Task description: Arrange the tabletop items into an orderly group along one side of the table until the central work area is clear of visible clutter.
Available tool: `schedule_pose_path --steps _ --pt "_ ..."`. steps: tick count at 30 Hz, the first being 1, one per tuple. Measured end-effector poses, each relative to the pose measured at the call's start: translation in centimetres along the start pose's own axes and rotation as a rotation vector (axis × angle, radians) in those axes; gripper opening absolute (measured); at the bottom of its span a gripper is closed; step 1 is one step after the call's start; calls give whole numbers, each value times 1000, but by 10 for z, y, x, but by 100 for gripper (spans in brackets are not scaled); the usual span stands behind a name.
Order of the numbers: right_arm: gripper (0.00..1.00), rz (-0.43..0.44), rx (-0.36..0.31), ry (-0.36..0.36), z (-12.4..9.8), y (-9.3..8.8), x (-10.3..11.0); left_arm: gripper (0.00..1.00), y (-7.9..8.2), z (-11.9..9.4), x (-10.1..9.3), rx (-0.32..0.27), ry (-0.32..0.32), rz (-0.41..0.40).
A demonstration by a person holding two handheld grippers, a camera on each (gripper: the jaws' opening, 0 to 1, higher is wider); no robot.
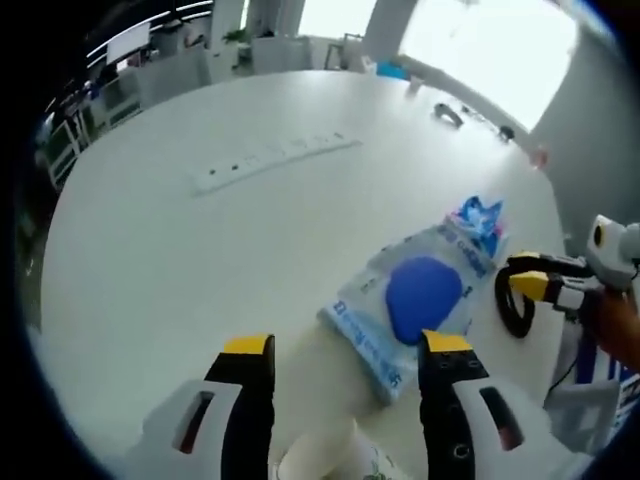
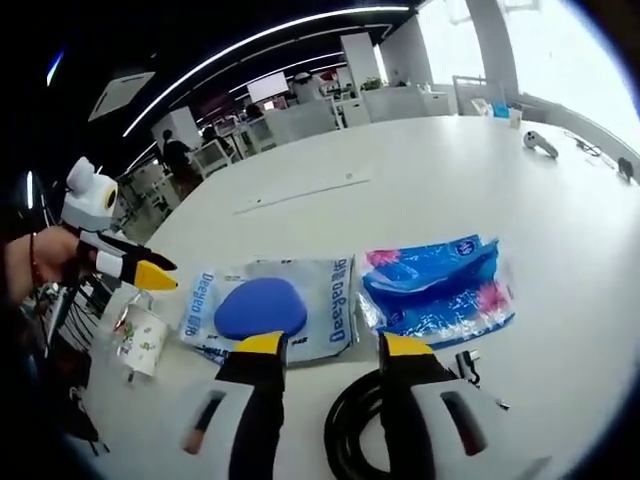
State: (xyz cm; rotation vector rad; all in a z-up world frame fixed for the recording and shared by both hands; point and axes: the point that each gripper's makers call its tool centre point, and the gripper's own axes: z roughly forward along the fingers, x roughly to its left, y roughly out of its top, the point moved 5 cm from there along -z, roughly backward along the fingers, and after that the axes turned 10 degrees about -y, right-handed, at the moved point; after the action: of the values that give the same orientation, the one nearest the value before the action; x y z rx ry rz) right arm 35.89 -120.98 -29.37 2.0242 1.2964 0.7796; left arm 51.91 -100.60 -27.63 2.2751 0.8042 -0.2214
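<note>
Standing apart with nothing between its jaws, the left gripper (image 1: 348, 350) hangs over a white paper cup (image 2: 140, 342) that sits at the near edge of the worktop (image 1: 180, 260); in the left gripper view the cup's rim shows just below the jaws, not touching them as far as can be told. The right gripper (image 2: 333, 352) is likewise parted and empty, its jaws poised over a black coiled cable (image 2: 345, 440), which lies close against the near edge; whether they touch it cannot be told.

Just beyond both grippers lies a clear packet holding a blue pad (image 2: 262, 306), and beside it, touching or nearly so, a blue floral packet (image 2: 440, 288). These four items form a loose cluster along the near edge. Judged from that, the grouping is well advanced but not tidy: the packets lie skewed to one another.

Farther out, a flush power strip (image 1: 270, 160) runs across the middle. Small dark objects (image 1: 450, 114) remain near the far edge, well apart from the cluster, so work is left.
</note>
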Motion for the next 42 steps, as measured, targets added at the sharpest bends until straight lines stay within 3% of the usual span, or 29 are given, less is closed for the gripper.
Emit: schedule_pose_path --steps 11,23,42 --pt "45 -43 -2 33 -2 4 9 67 -3 -19 0 -44 -1 -8" --pt "59 -104 -15 118 -2 15 28 76 -11 -46 -1 -105 -5 -35" --pt "71 -194 -41 249 -7 31 54 83 -28 -88 -3 -186 -6 -57"
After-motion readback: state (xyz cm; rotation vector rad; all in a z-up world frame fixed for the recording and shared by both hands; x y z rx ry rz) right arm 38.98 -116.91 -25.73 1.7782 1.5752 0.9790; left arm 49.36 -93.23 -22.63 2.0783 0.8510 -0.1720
